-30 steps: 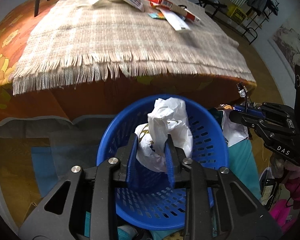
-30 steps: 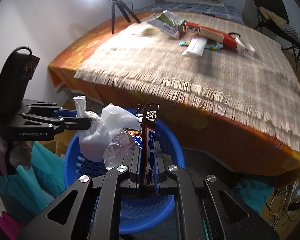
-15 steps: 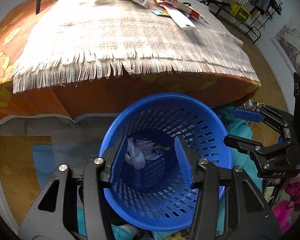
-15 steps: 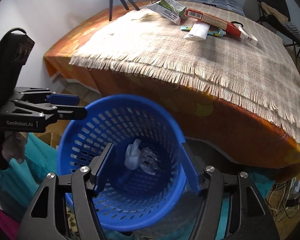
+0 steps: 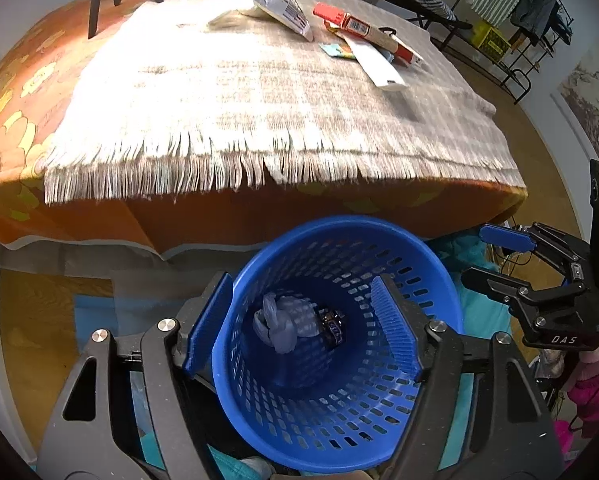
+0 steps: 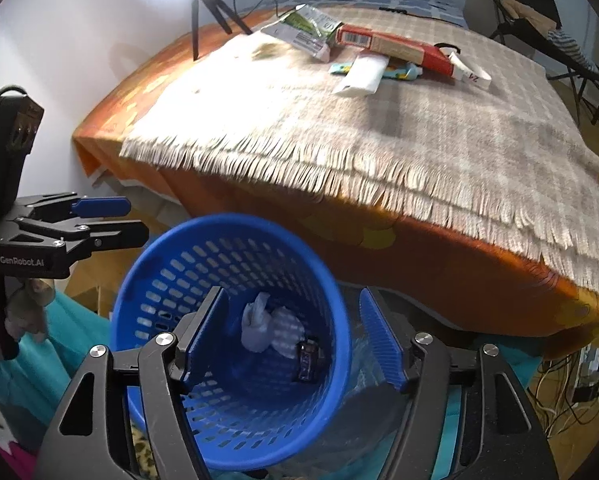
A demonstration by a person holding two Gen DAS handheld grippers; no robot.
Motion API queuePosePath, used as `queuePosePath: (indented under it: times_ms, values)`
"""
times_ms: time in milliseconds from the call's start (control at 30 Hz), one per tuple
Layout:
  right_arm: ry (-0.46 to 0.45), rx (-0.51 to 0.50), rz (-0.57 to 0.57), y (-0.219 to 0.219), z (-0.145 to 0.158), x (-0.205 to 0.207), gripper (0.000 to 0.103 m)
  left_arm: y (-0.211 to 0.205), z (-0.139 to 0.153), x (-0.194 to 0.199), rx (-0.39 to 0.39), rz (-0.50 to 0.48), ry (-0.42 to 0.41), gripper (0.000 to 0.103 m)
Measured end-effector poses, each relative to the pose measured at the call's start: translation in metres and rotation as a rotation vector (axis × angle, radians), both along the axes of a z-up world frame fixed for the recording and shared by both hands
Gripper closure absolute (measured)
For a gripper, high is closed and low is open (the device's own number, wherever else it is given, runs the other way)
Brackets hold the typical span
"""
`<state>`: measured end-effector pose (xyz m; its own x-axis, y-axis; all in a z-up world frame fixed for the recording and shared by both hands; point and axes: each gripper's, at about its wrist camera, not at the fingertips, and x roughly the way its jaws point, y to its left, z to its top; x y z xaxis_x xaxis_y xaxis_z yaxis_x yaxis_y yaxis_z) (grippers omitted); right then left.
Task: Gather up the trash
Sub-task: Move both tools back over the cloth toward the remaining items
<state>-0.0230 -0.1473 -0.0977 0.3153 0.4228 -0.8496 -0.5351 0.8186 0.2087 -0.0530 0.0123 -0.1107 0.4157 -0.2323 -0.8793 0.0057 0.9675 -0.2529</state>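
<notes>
Left gripper [image 5: 301, 332] and right gripper [image 6: 295, 340] both hang over the blue perforated basket [image 5: 435, 276], jaws spread wide, nothing held. At the basket bottom lie a crumpled white plastic bag [image 5: 285, 322] and a dark candy wrapper [image 5: 333, 326], touching. More trash is on the fringed plaid blanket [image 5: 239, 96]: red carton [image 6: 391, 46], white packet [image 6: 363, 76], green-and-white wrapper [image 6: 305, 28].

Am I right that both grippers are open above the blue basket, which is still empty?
Not quite. Both the left gripper and the right gripper are open above the blue basket, but it is not empty: the left wrist view shows a crumpled plastic bag and a dark wrapper at the bottom.
</notes>
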Motion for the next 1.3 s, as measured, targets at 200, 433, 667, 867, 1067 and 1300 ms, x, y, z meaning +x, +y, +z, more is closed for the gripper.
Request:
queuePosePath:
  times_ms: [200,433,667,867,1067,1300]
  values:
    - [-0.019,0.015,-0.033,-0.006,0.010,0.013,0.033,0.005,0.013,0.013,0.003,0.013,-0.022,0.027]
    - [-0.024,0.041,-0.072,-0.014,0.018,0.034,0.033,0.016,0.032,0.038,0.034,0.039,-0.058,0.027]
    - [-0.034,0.084,-0.100,-0.015,0.029,0.059,0.033,0.038,0.055,0.076,0.071,0.096,-0.119,0.027]
    - [-0.056,0.106,-0.117,-0.012,0.039,0.084,0.033,0.063,0.063,0.114,0.065,0.165,-0.142,0.020]
    - [-0.045,0.144,-0.138,-0.008,0.042,0.112,0.033,0.085,0.061,0.150,0.039,0.223,-0.127,0.019]
    - [-0.016,0.176,-0.161,-0.005,0.037,0.142,0.033,0.098,0.064,0.188,-0.001,0.269,-0.136,0.019]
